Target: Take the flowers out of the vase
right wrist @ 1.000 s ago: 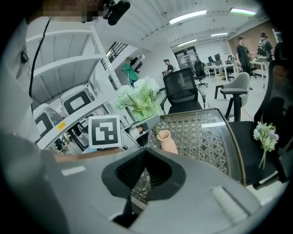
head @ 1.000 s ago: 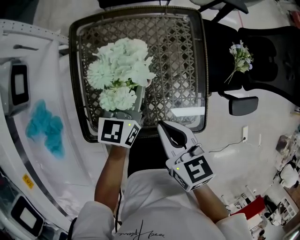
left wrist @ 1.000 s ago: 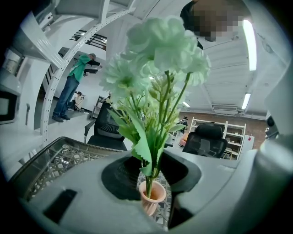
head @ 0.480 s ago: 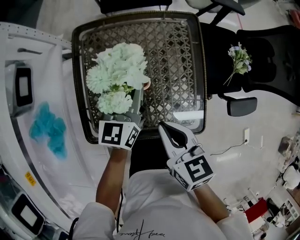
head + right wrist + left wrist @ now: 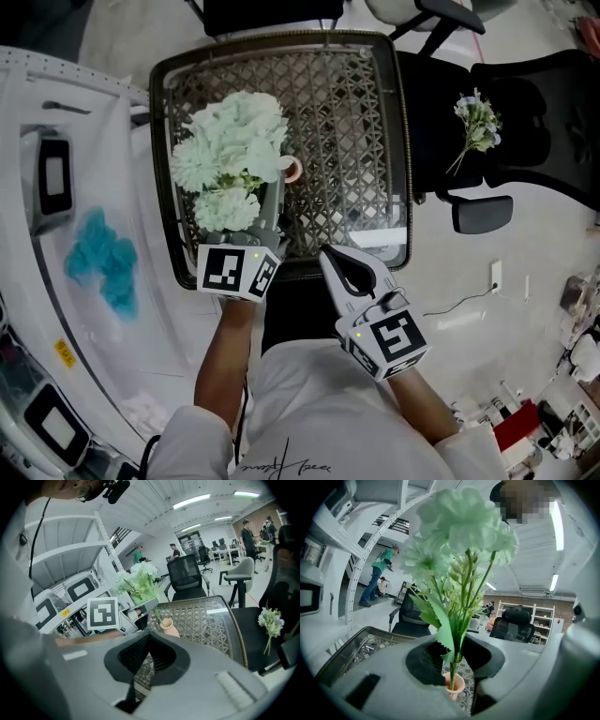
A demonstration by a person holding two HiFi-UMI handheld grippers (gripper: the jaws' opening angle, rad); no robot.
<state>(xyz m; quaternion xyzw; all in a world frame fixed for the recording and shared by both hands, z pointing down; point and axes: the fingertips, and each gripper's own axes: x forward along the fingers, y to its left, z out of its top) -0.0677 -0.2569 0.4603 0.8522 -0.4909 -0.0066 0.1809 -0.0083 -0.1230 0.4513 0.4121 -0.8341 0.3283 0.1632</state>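
A bunch of pale green-white flowers (image 5: 230,150) stands with its stems in a small pink vase (image 5: 292,169) on the woven glass-topped table (image 5: 405,141). My left gripper (image 5: 275,195) reaches in level from the near edge. In the left gripper view its jaws have just been closing on the green stems (image 5: 457,639), held just above the vase mouth (image 5: 453,685). The stem ends still sit in the vase. My right gripper (image 5: 330,253) hovers shut and empty over the table's near edge, its pads together (image 5: 147,641), looking at the vase (image 5: 168,626).
A small bouquet (image 5: 478,122) lies on a black office chair to the right of the table. On the left, a white curved counter holds a blue cloth (image 5: 98,262) and a dark-screened appliance (image 5: 54,178). People stand far off in the room.
The flower heads have shifted left off the vase, so its pink rim now shows beside them. The right gripper has stayed where it was.
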